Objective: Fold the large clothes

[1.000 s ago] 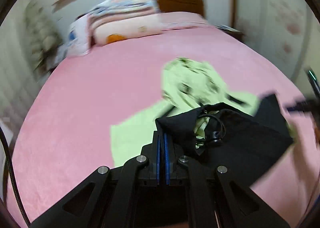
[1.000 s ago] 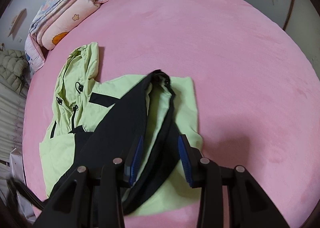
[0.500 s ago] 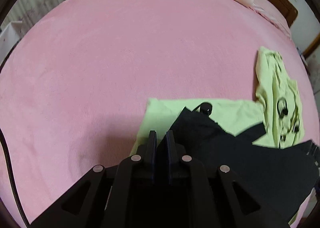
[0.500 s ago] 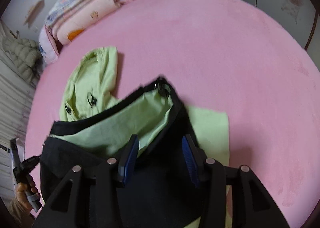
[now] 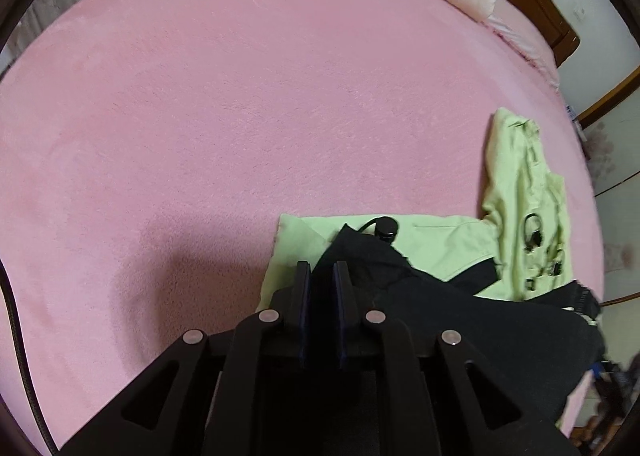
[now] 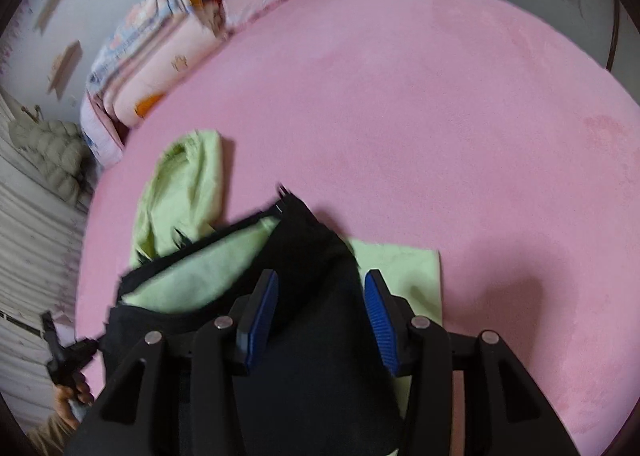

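Note:
A light green and black hooded jacket (image 5: 440, 244) lies on the pink bed, its hood (image 5: 520, 192) stretched to the right. My left gripper (image 5: 322, 276) is shut on a black corner of the jacket, near a black cord toggle (image 5: 387, 227). In the right wrist view the jacket (image 6: 208, 264) is lifted, showing green lining and the hood (image 6: 180, 192). My right gripper (image 6: 320, 296) has its blue pads apart, with black jacket fabric lying between and under them. The left hand gripper (image 6: 66, 356) shows at the lower left.
The pink bed cover (image 5: 240, 116) spreads wide to the left and ahead. Folded quilts and pillows (image 6: 160, 56) are stacked at the wooden headboard (image 5: 540, 16). A grey padded garment (image 6: 52, 156) lies beside the bed. A black cable (image 5: 16, 336) hangs at the left.
The left gripper carried the black corner across and down onto the green panel near the bed. The right gripper stayed open while the fabric rose and spread under it.

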`<control>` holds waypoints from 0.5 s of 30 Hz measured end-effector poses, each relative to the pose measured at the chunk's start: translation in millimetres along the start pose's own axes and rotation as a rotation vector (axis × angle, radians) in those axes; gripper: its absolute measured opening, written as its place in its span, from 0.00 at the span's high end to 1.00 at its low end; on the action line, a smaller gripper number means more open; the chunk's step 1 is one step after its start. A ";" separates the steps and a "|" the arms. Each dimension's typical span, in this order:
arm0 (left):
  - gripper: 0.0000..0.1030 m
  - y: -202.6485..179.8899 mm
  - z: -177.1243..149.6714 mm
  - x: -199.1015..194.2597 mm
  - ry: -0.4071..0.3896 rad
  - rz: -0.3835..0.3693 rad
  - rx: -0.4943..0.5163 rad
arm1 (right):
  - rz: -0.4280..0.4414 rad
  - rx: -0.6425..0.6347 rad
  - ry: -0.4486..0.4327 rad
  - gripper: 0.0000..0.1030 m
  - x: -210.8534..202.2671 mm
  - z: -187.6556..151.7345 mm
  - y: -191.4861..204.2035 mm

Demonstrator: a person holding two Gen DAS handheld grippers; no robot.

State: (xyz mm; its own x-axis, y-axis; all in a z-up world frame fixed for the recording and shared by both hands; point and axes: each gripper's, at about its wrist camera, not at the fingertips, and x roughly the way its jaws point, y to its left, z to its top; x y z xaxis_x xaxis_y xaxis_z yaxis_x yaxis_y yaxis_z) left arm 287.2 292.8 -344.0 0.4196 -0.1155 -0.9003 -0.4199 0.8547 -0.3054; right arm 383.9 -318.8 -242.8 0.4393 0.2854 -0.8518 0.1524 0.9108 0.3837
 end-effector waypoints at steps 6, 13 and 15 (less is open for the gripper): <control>0.61 -16.2 -3.9 -3.7 0.029 -0.069 0.093 | -0.035 -0.113 0.096 0.56 42.4 1.0 19.9; 0.41 -45.6 -9.3 28.1 0.095 0.060 0.239 | -0.113 -0.141 0.095 0.56 80.1 13.8 31.8; 0.41 -51.0 -12.1 38.4 0.113 0.112 0.274 | -0.136 -0.131 0.071 0.56 79.3 18.8 28.8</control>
State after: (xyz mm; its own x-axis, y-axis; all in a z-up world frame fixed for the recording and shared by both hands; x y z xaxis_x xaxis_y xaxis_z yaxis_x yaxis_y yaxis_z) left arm 315.0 238.7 -366.7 0.2842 -0.0555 -0.9571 -0.2198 0.9679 -0.1214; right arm 439.7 -275.5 -292.6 0.3586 0.1726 -0.9174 0.0874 0.9722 0.2171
